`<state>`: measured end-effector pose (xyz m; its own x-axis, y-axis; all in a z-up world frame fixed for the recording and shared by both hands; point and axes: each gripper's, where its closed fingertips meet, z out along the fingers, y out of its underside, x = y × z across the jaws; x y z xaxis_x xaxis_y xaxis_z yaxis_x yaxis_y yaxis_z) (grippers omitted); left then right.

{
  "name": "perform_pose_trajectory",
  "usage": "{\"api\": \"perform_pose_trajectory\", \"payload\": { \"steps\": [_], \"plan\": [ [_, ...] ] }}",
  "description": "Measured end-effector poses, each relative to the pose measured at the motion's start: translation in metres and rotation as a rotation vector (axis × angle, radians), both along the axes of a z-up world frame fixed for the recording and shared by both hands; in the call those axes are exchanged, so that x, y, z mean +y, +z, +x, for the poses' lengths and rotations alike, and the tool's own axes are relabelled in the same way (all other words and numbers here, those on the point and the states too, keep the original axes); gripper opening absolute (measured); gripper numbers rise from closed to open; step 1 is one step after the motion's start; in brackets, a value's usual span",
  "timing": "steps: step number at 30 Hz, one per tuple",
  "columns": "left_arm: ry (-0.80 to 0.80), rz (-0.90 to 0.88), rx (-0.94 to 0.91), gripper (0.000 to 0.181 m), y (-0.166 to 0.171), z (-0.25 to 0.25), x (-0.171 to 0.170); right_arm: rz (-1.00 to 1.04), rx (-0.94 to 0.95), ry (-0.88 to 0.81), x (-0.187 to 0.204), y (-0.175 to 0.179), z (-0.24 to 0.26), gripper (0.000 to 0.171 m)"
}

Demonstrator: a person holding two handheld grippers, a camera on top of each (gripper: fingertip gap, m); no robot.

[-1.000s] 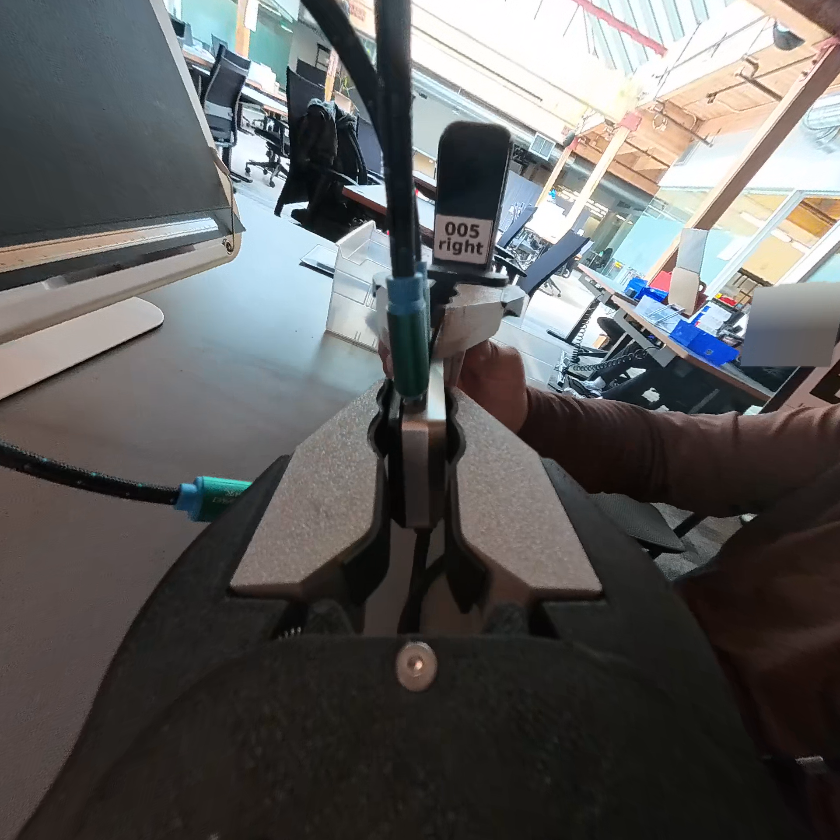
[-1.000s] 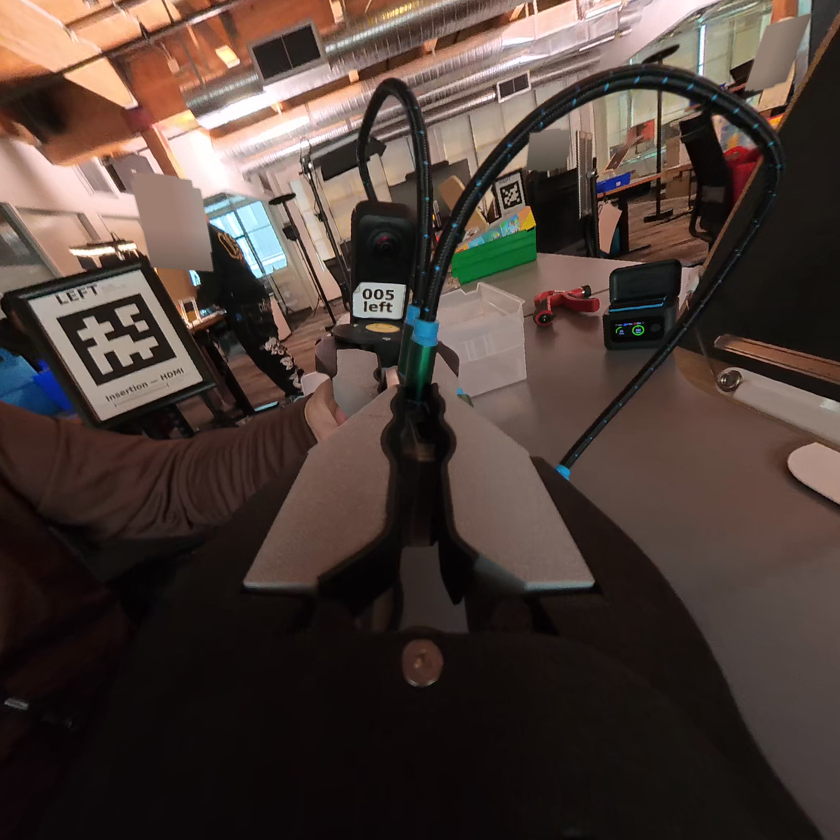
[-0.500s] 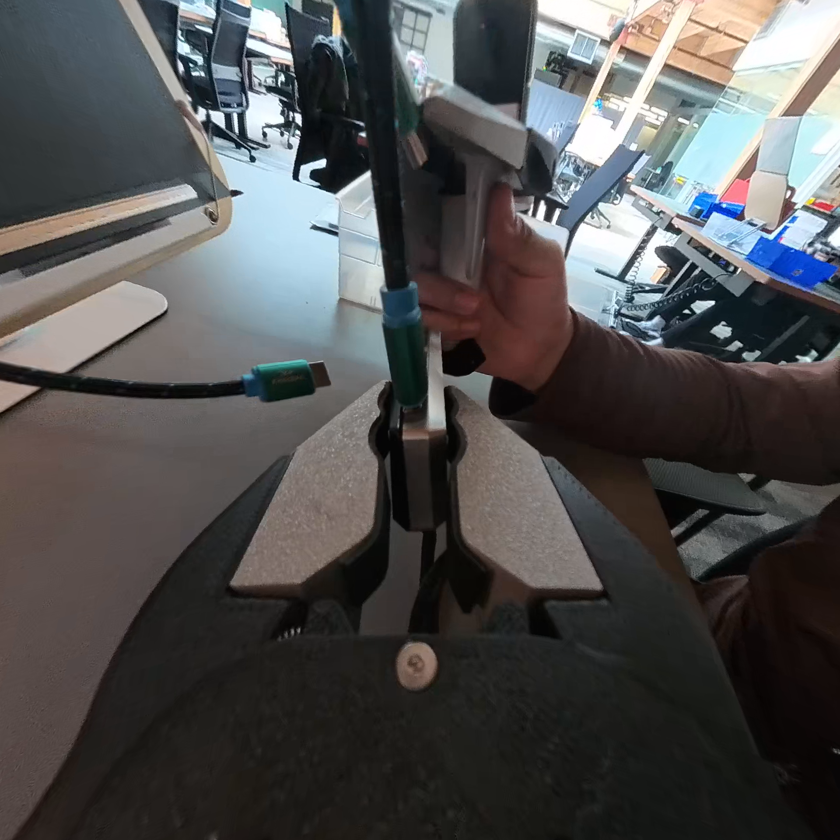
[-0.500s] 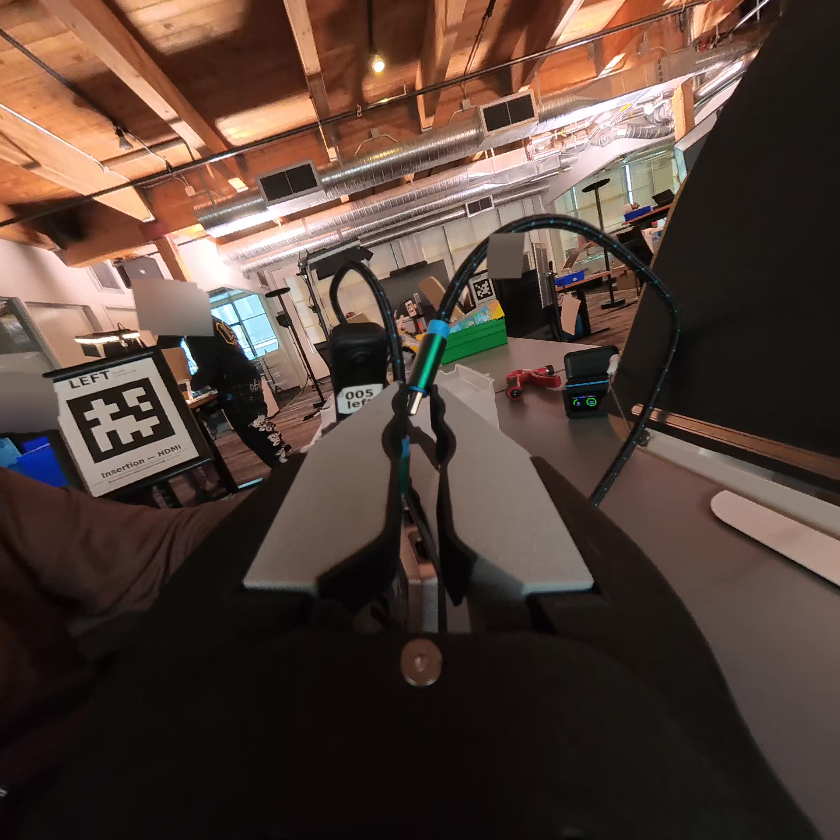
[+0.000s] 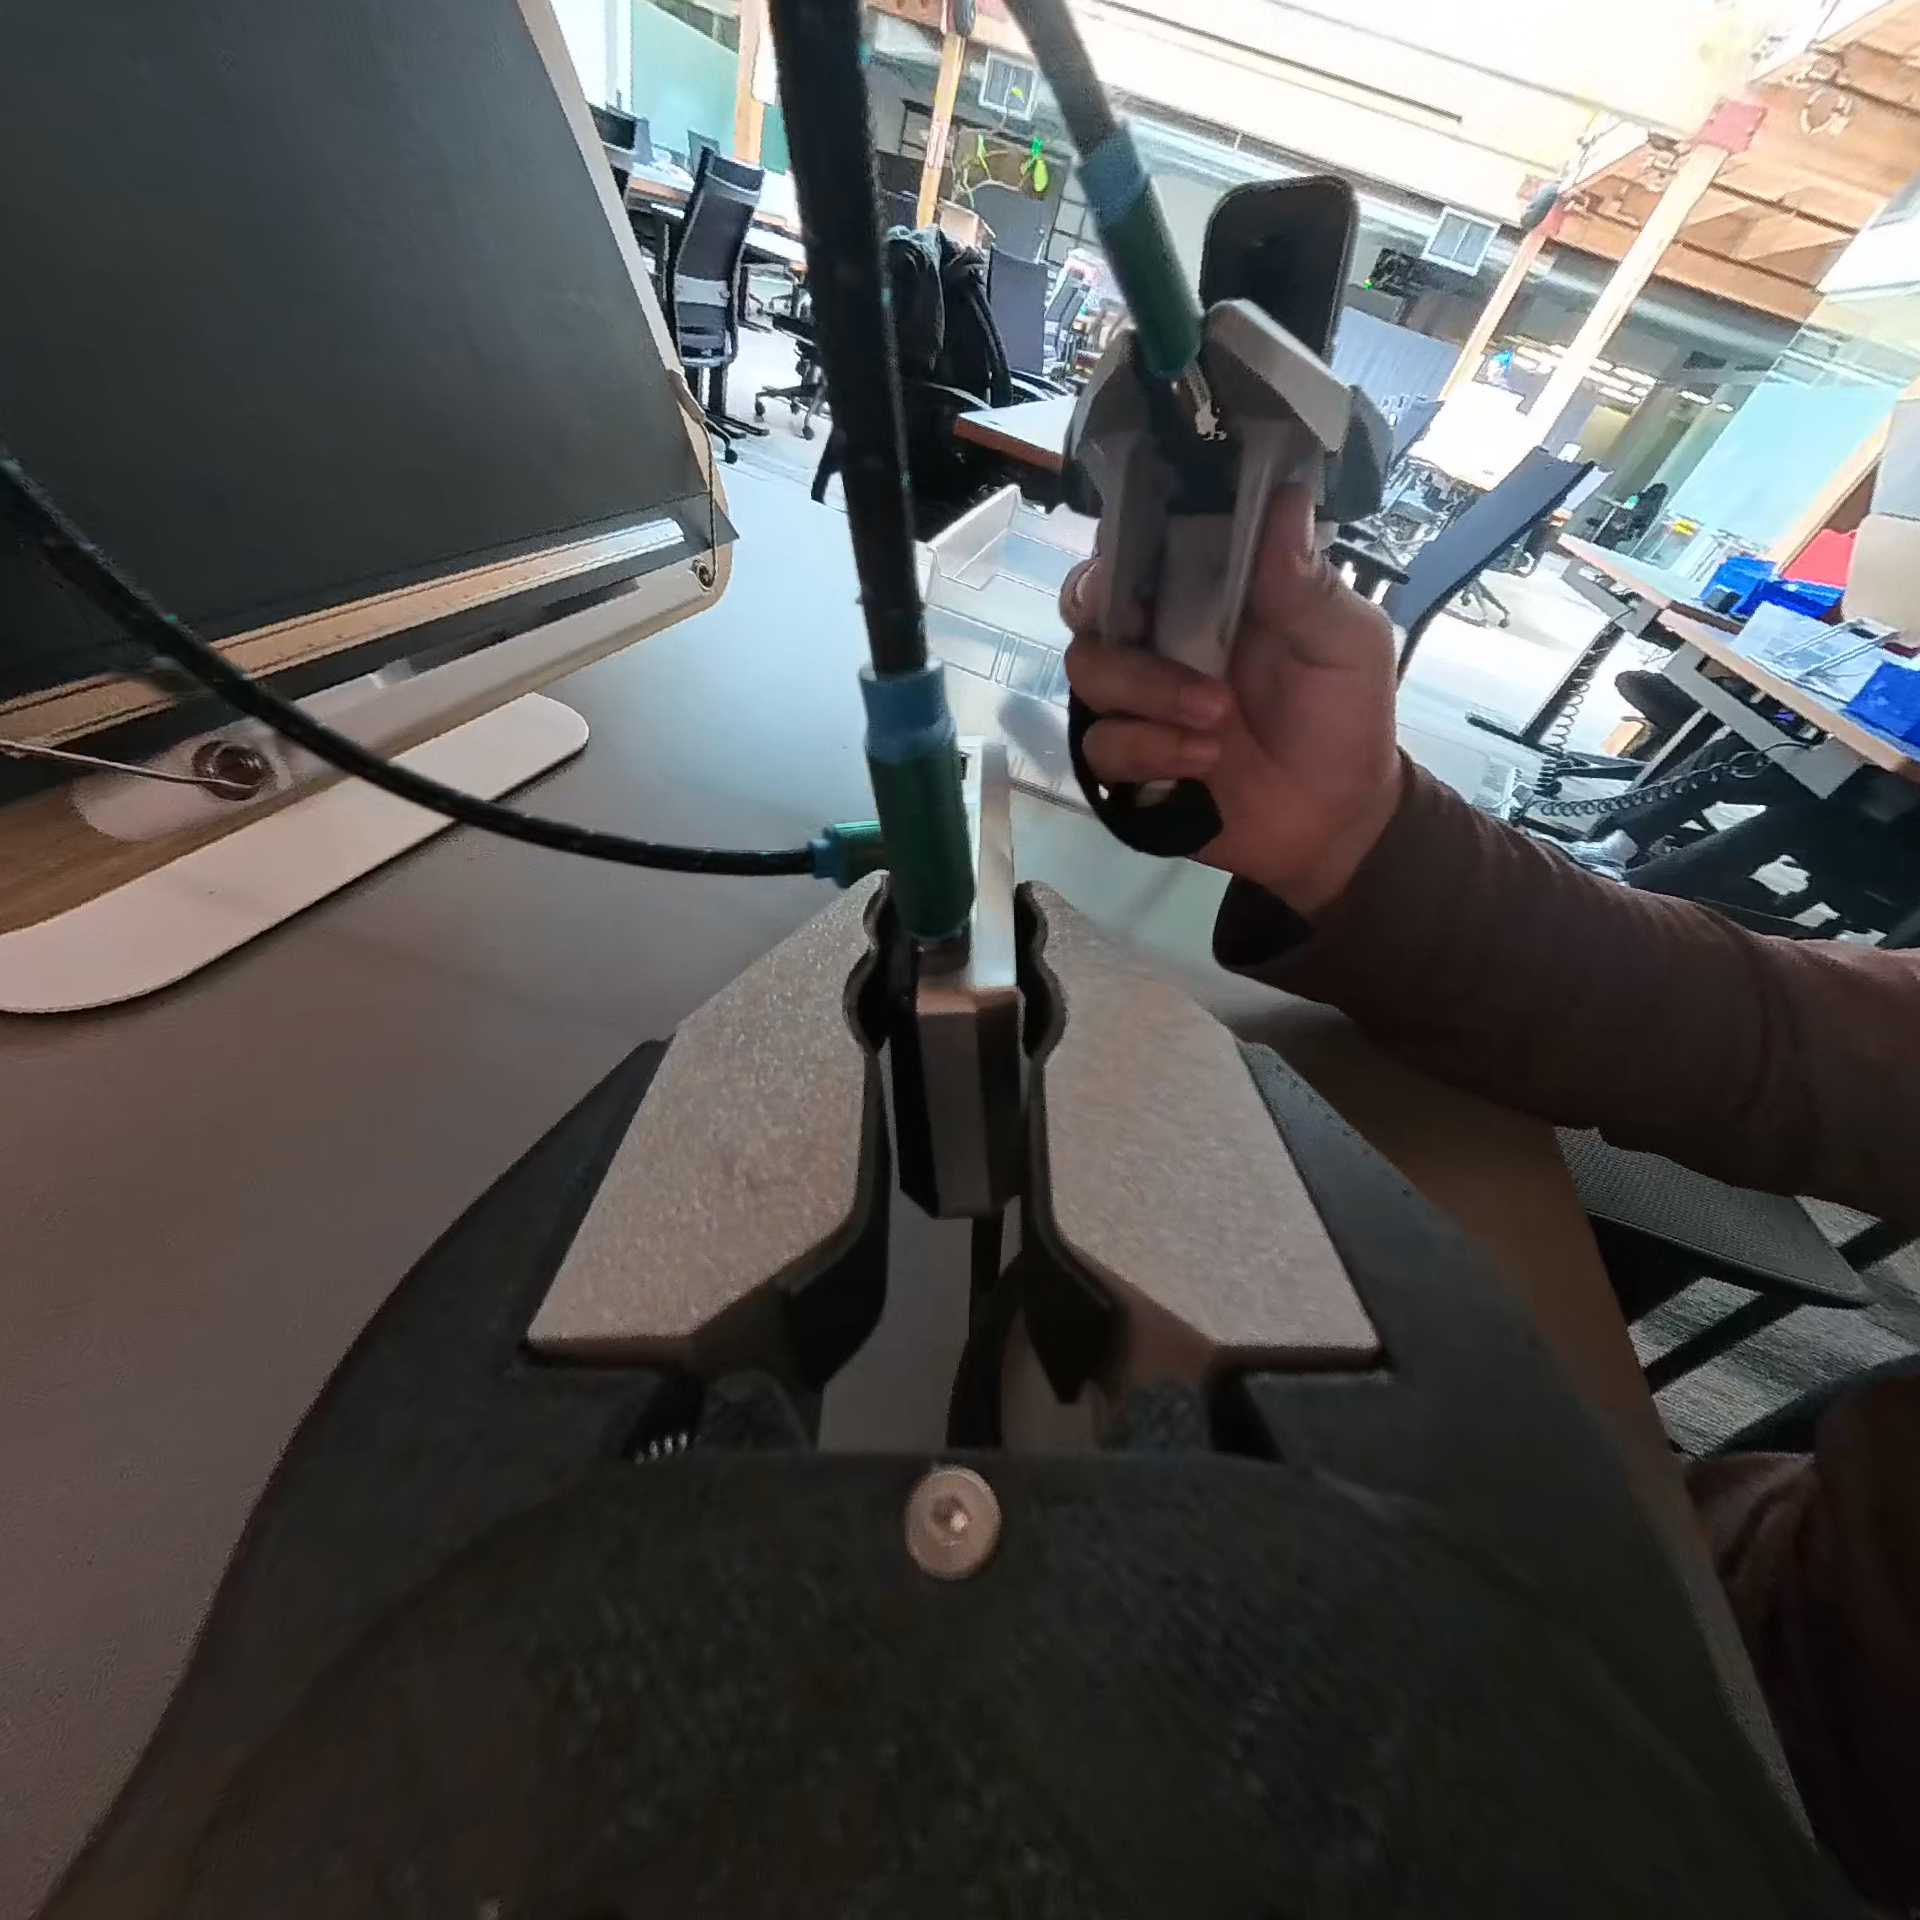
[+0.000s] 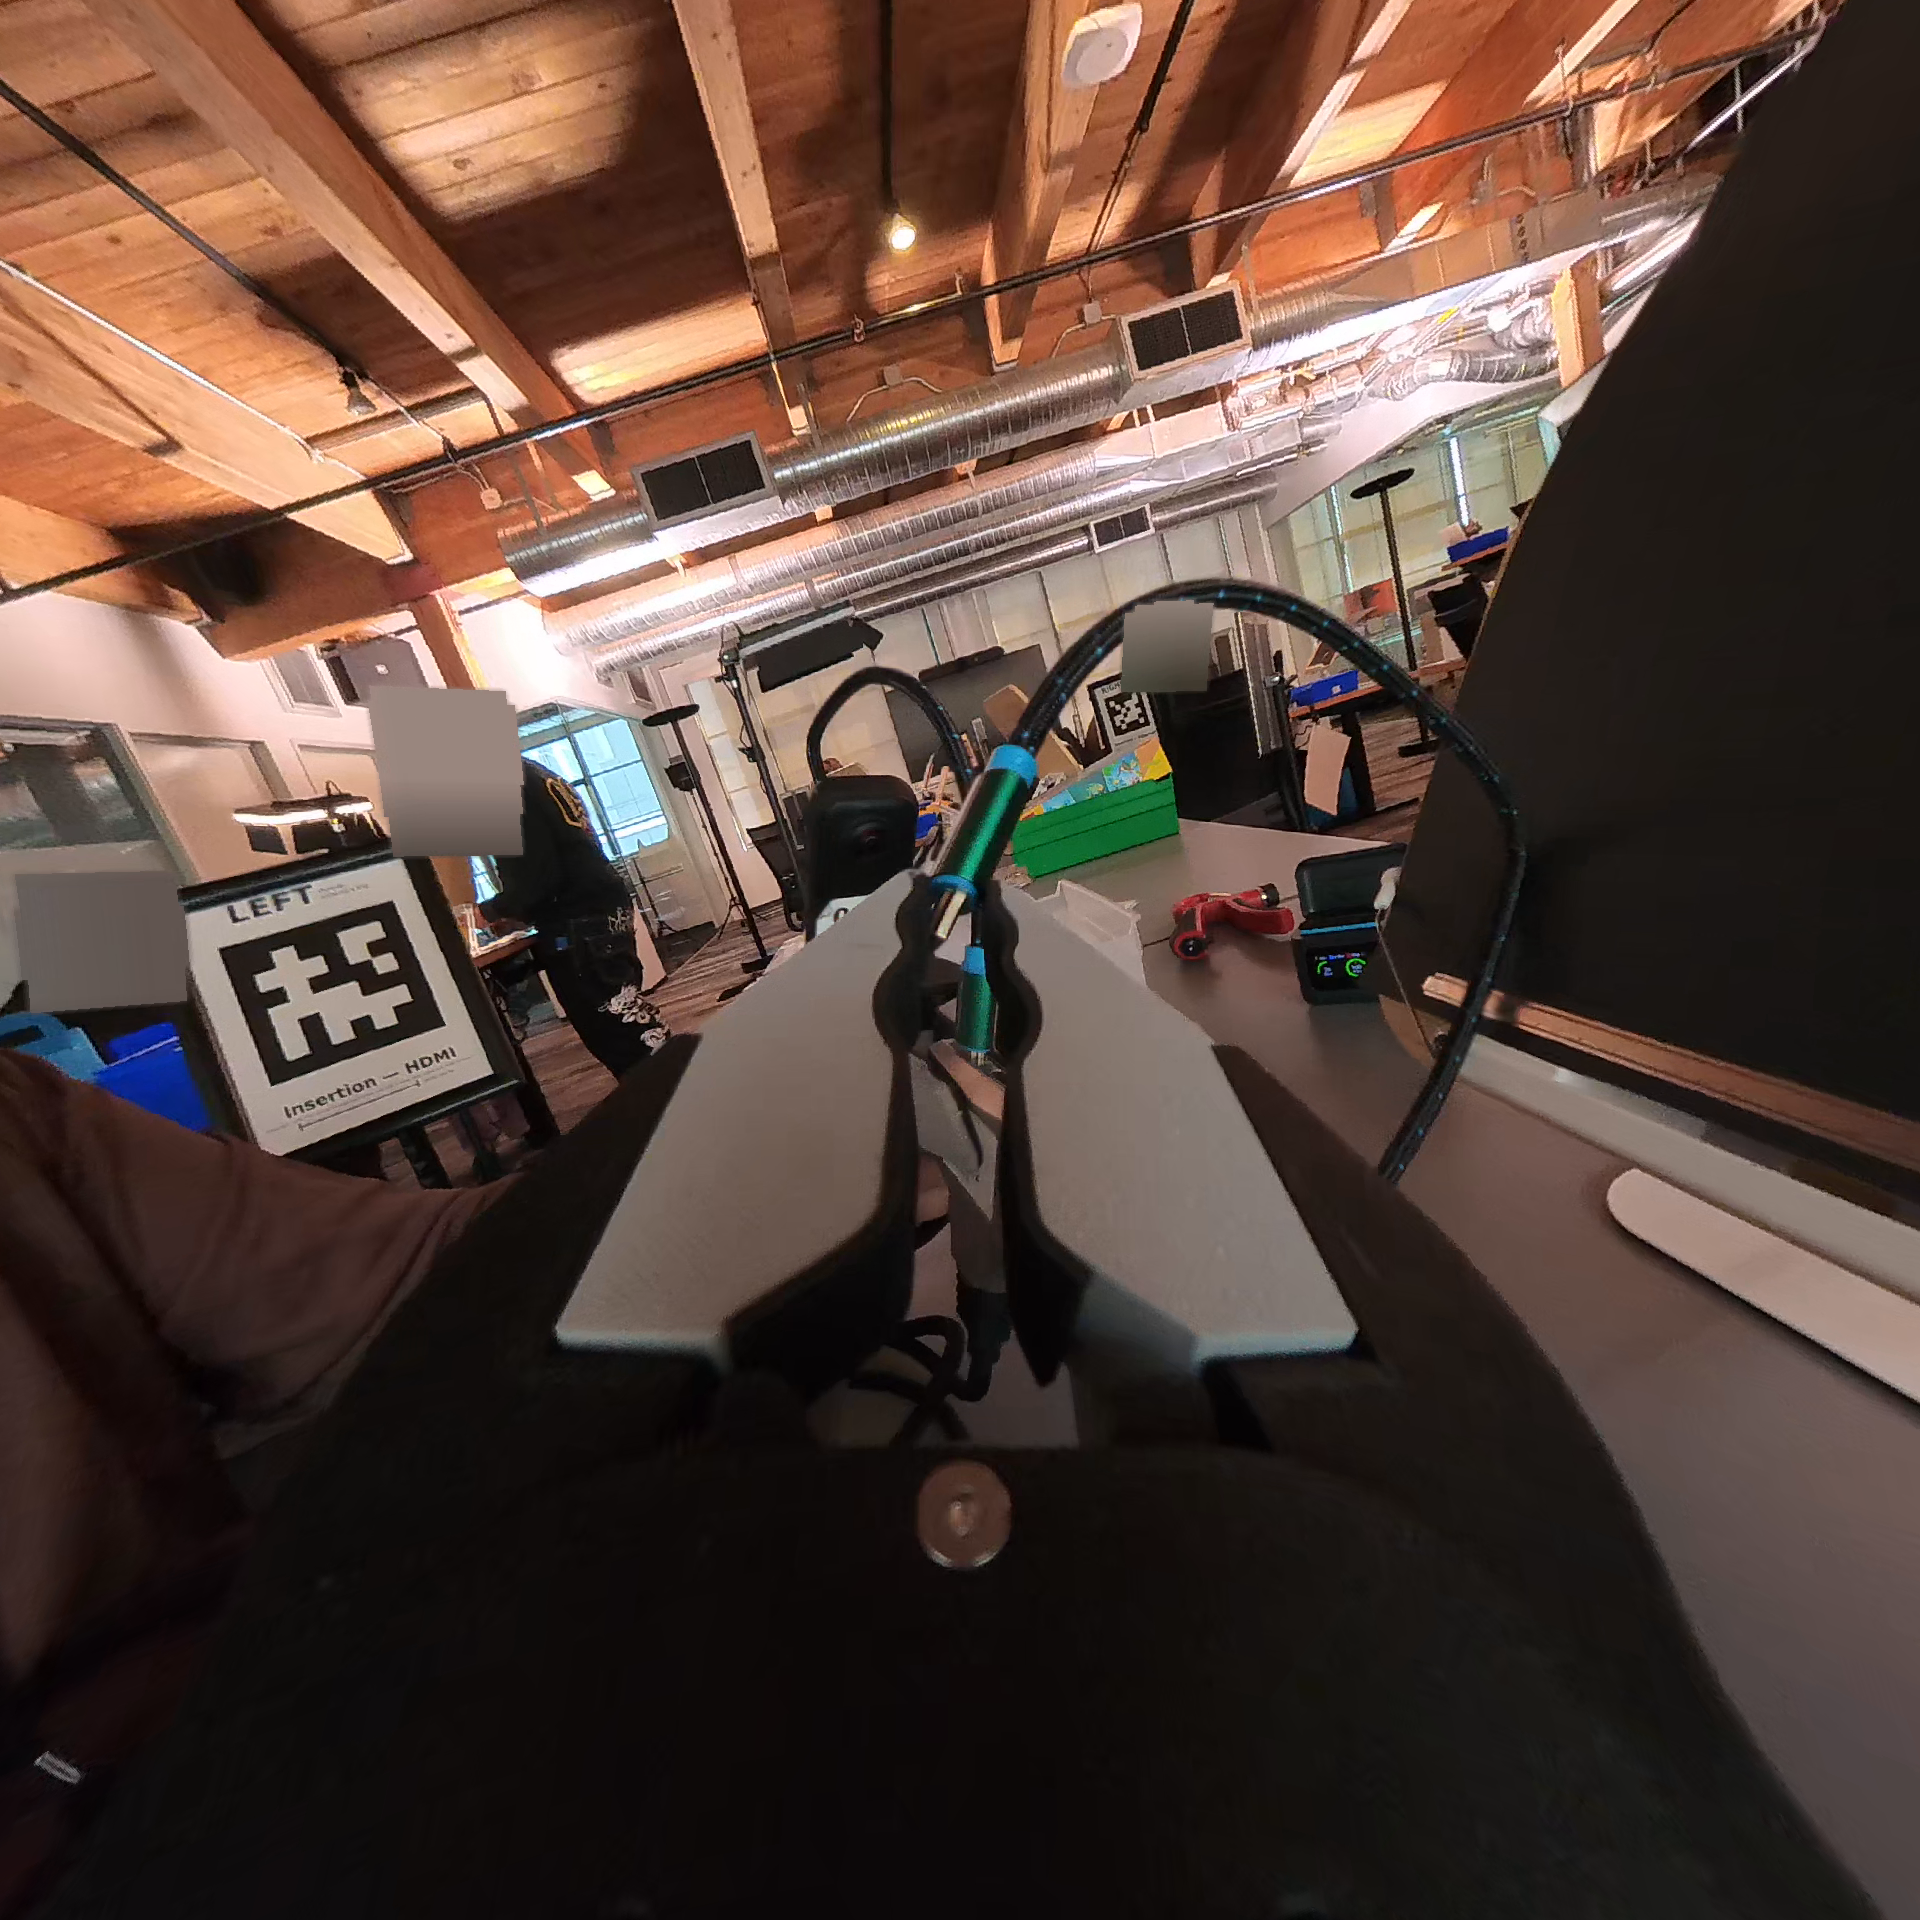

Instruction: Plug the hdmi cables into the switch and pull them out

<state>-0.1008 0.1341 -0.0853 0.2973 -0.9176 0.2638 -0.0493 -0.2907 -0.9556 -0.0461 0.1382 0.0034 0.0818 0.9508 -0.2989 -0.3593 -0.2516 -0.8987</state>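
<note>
Left wrist view first: the left gripper (image 5: 956, 935) has its two grey fingers pressed in on the silver switch (image 5: 961, 1081), a slim metal block standing upright between them. One green-and-blue plug (image 5: 920, 831) sits in the top of that switch, its braided black cable (image 5: 852, 343) running straight up out of frame. Behind it, a third plug (image 5: 847, 844) lies flat on the dark desk (image 5: 312, 1143), its cord trailing off toward the monitor (image 5: 312, 343) on the left. Up and to the right, the right gripper (image 5: 1195, 416) is lifted clear of the switch, held in a hand (image 5: 1257, 717) with a brown sleeve (image 5: 1610, 966), and it is pinching a second green plug (image 5: 1148, 281) with the metal tip pointing down, well apart from the switch. Over to the right wrist view: same story, the right gripper (image 6: 956, 914) fingers are closed on that free HDMI plug (image 6: 971, 842), the bare connector end showing between the tips, its cable (image 6: 1403, 727) arching over to the right beside the monitor (image 6: 1714, 623). Below, through the gap, the switch (image 6: 971, 1091) with its seated plug (image 6: 977, 997) is visible, though partly blurred. A clear plastic bin (image 5: 997, 592) sits farther back on the desk.
</note>
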Motion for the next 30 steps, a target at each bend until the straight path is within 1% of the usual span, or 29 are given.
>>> {"api": "perform_pose_trajectory", "payload": {
  "steps": [5, 9, 12, 15, 17, 20, 22, 25, 26, 27, 30],
  "plan": [
    [-0.013, 0.022, 0.0, 0.02, 0.006, -0.005, -0.002, 0.029, 0.025, -0.022, -0.003, 0.012, 0.012, 0.006],
    [-0.001, 0.051, -0.009, 0.02, 0.014, -0.009, -0.003, 0.051, 0.079, -0.027, -0.015, 0.029, 0.025, 0.006],
    [0.001, 0.063, -0.015, 0.019, 0.017, -0.012, -0.003, 0.062, 0.115, -0.029, -0.04, 0.052, 0.04, 0.006],
    [0.004, 0.062, -0.014, 0.019, 0.017, -0.012, -0.002, 0.141, 0.047, -0.045, -0.083, 0.083, 0.059, 0.006],
    [0.006, 0.051, -0.019, 0.019, 0.016, -0.012, -0.002, 0.185, -0.026, -0.075, -0.112, 0.105, 0.08, 0.006],
    [0.006, 0.035, -0.027, 0.019, 0.016, -0.012, -0.001, 0.19, -0.143, -0.164, -0.142, 0.13, 0.127, 0.006],
    [0.008, 0.023, -0.03, 0.019, 0.016, -0.013, 0.0, 0.162, -0.232, -0.243, -0.154, 0.137, 0.16, 0.005],
    [0.009, 0.022, -0.031, 0.019, 0.016, -0.012, -0.001, 0.112, -0.389, -0.382, -0.162, 0.13, 0.207, 0.005],
    [0.006, 0.024, -0.031, 0.019, 0.017, -0.011, -0.002, 0.101, -0.464, -0.448, -0.159, 0.12, 0.223, 0.006],
    [0.003, 0.025, -0.03, 0.019, 0.017, -0.01, -0.003, 0.06, -0.528, -0.477, -0.155, 0.105, 0.238, 0.005],
    [-0.011, 0.027, -0.021, 0.02, 0.014, -0.007, -0.006, -0.248, -0.646, -0.363, -0.154, 0.047, 0.266, 0.006]
  ]
}}
